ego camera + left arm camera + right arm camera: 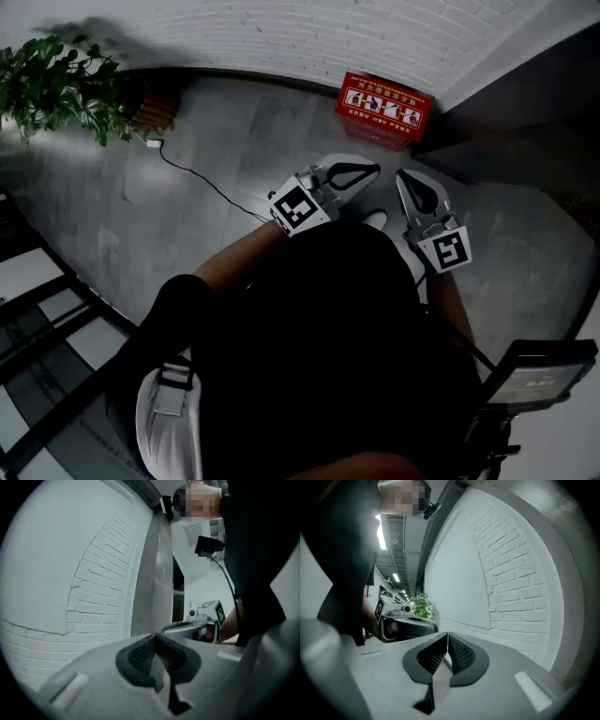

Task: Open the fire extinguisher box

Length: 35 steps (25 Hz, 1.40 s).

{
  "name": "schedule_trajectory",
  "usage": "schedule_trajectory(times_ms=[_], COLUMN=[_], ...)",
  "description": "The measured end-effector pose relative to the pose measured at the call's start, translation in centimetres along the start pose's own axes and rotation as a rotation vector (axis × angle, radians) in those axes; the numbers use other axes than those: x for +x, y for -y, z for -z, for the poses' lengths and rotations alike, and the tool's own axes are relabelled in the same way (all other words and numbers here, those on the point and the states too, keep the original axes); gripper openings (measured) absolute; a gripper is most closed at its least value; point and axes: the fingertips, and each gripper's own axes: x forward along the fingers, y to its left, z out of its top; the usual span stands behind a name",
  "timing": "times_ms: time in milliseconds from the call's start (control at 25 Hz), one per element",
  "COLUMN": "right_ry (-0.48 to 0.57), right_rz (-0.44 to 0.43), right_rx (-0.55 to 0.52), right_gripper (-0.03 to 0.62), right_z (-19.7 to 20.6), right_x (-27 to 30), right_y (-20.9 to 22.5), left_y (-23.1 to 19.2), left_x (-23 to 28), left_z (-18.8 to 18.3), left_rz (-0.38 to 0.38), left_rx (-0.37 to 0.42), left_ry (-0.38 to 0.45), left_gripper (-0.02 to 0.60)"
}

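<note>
Grey floor [234,141] runs up to a white brick wall [281,37]. Fire extinguisher box [384,108]: red, on the floor, back against that wall, white pictogram label on the face turned towards the camera. Whether the lid is latched cannot be read at this size.

Left hand-held gripper [370,171]: held in the air on the near side of the box, well apart from it, tip aimed roughly towards it. Its own view shows the ribbed pads [140,653] brought together at the tips, nothing between them.

Right hand-held gripper [405,178]: also on the near side of the box, just right of the left one, not touching the box. Its pads [459,653] are pressed together, nothing held.

Each gripper appears in the other's view, side by side and apart.

Potted plant [56,84]: far left of the box, near the same wall. Dark cable [202,178]: lies on the floor, left of the box, from near the plant towards the person.

Person's dark clothing [319,347] fills the lower part of the head view.
</note>
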Motion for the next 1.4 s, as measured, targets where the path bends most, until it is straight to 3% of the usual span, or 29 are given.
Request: schedule_trajectory(times_ms=[240, 480, 640, 960, 1080, 1280, 1400], right_ry=[0.015, -0.039, -0.079, -0.114, -0.105, -0.114, -0.095], right_rz=[-0.021, -0.037, -0.003, 0.137, 0.165, 0.169, 0.174], right_rx=[0.029, 0.074, 0.110, 0.146, 0.185, 0.235, 0.372], right_gripper=[0.011, 0.011, 0.011, 0.011, 0.011, 0.011, 0.011], right_z=[0.1, 2.4, 4.2, 4.9, 5.1, 7.5, 11.1], right_x=[0.0, 2.4, 6.0, 15.0, 16.5, 17.4, 17.7], right_y=[1.8, 3.7, 5.7, 10.7, 12.0, 14.3, 16.3], left_y=[-0.3, -3.5, -7.5, -17.1, -19.0, -20.7, -21.2], left_x=[1.0, 1.4, 1.9, 2.9, 3.6, 5.4, 6.5], left_z=[0.8, 2.4, 4.0, 5.9, 6.2, 9.9, 12.6], left_rz=[-0.008, -0.050, -0.030, 0.052, 0.067, 0.056, 0.050], left_rx=[0.007, -0.026, -0.080, -0.087, -0.103, -0.067, -0.103], left_ry=[-0.012, -0.032, -0.049, -0.054, -0.065, -0.106, -0.139], left_gripper=[0.000, 0.000, 0.000, 0.000, 0.000, 0.000, 0.000])
